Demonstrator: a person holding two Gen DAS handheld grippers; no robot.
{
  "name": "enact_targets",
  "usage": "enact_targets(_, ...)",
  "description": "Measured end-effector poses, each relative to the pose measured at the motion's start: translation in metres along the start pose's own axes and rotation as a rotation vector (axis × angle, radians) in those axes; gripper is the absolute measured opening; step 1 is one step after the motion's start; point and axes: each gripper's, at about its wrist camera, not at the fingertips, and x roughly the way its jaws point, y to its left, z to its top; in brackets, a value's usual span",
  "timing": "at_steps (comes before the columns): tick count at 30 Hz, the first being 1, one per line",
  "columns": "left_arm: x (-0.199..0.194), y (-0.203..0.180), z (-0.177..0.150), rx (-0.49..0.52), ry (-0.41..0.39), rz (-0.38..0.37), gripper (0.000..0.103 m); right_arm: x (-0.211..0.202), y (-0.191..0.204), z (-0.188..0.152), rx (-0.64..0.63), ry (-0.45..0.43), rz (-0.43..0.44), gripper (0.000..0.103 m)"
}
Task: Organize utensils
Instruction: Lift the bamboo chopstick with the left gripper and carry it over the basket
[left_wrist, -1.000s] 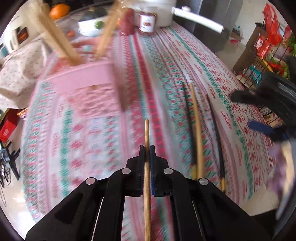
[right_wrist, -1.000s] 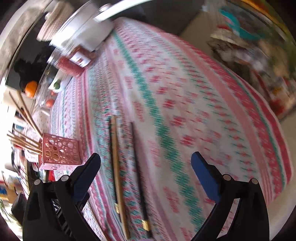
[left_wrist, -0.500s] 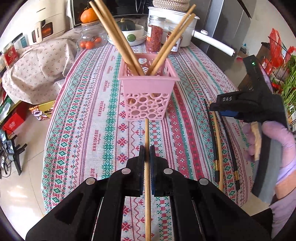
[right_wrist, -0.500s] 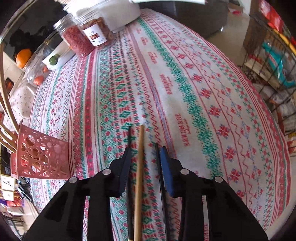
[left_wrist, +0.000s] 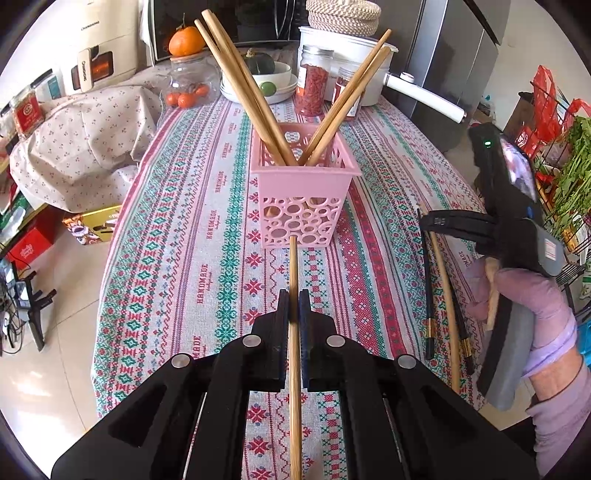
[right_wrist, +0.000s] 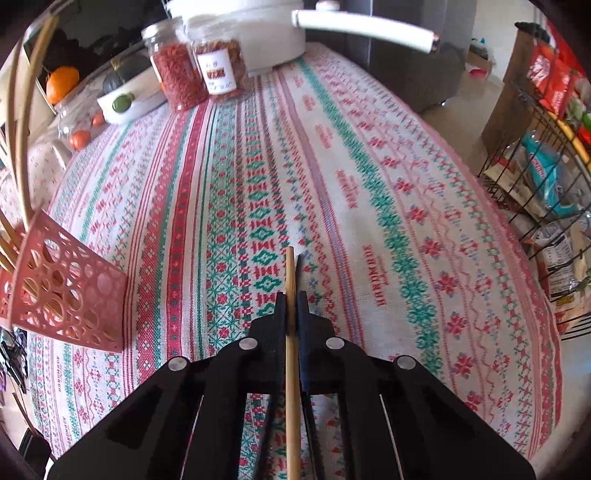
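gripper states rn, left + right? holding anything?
Left gripper: shut on a bamboo chopstick.
Right gripper: shut on a bamboo chopstick from the table; a black one lies close alongside.

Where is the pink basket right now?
In the left wrist view the pink basket stands mid-table on the patterned tablecloth, four wooden chopsticks inside.

The left tongs (left_wrist: 294, 306) clamp a wooden chopstick (left_wrist: 293, 280) whose tip points at the foot of the pink holder (left_wrist: 301, 195). Four wooden chopsticks (left_wrist: 240, 81) lean out of that holder in two splayed pairs. The counter (left_wrist: 177, 236) wears a red and green patterned cloth. At right, a gloved hand (left_wrist: 524, 295) holds the right tongs (left_wrist: 437, 221) over a loose group of dark and wooden chopsticks (left_wrist: 445, 295) lying on the cloth.
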Motion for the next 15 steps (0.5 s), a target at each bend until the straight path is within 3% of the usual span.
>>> enact_targets(7, -0.007, 0.000, -0.003, 0.004, -0.029, 0.022, 0.004, -0.048, -0.016, 0.000, 0.024, -0.120, 0.055, 0.006)
enact_targets(15, -0.028, 0.003, -0.006, -0.016, -0.103, 0.035, 0.004, -0.108, -0.054, -0.010, 0.132, -0.218, 0.194, 0.006)
